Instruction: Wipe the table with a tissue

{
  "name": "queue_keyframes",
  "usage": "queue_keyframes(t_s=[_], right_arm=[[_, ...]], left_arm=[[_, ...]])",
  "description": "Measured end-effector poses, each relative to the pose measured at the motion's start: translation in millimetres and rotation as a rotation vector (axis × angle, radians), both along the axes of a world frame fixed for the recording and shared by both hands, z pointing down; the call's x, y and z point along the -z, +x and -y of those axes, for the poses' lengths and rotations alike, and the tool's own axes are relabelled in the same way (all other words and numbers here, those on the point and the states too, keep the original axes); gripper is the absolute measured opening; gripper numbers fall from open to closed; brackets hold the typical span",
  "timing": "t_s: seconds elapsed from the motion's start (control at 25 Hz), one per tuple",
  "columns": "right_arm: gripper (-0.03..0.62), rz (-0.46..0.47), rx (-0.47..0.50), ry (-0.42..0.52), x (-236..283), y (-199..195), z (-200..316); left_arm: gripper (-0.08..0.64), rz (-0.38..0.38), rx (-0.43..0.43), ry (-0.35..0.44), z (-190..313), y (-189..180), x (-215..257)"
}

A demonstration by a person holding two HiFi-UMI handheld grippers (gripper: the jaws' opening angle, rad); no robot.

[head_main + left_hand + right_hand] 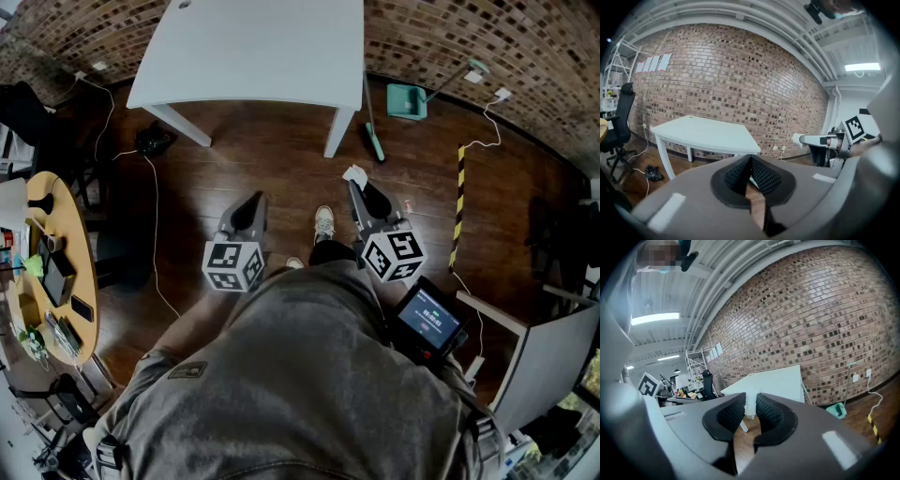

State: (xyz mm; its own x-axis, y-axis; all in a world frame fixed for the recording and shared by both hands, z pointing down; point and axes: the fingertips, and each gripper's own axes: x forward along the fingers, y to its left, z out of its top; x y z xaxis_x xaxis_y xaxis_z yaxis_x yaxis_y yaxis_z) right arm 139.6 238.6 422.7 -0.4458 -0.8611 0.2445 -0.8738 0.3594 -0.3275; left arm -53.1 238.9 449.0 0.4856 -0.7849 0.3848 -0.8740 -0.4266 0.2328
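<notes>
The wiping has not started yet, as far as I can judge. The white worktop stands by the brick wall, and both claws are well apart from it, held over the wooden floor on the near side of it. The right claw is clenched on the tissue, a small white piece that sticks out of its tips toward the worktop. The left claw is closed at the tips and nothing is between them. So the tissue is already taken, and what is left is to come to the worktop and wipe its top, which is the whole work.

The top of the worktop looks bare, so nothing there should disturb the wiping. To the right of the worktop, a green dustpan lies on the floor near the wall, and a broom leans near the right front leg. A white cable runs on the floor left of the worktop, beside a small black thing. I think the cable and the broom are what the feet must avoid.
</notes>
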Motion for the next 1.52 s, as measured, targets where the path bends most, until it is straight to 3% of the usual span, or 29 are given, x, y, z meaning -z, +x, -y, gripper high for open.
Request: queue_keyframes(t_s=[0.28,0.56,0.88,1.08,1.52], right_arm=[[0.075,0.012,0.064,-0.006,0,25,71],[0.075,0.021,0.133,-0.024,-9,35,127],[0.075,0.004,0.165,-0.056,-19,29,173],[0.075,-0.032,0.147,-0.088,-31,16,197],[0.075,-0.095,0.024,-0.147,-48,-26,249]], left_arm=[[0.002,0.040,0.046,0.033,71,29,16],[0.002,0.108,0.111,0.016,116,39,12],[0.002,0.138,0.148,-0.015,160,27,5],[0.002,0.126,0.119,-0.009,192,10,-2],[0.002,0.085,-0.051,-0.026,270,-31,-15]])
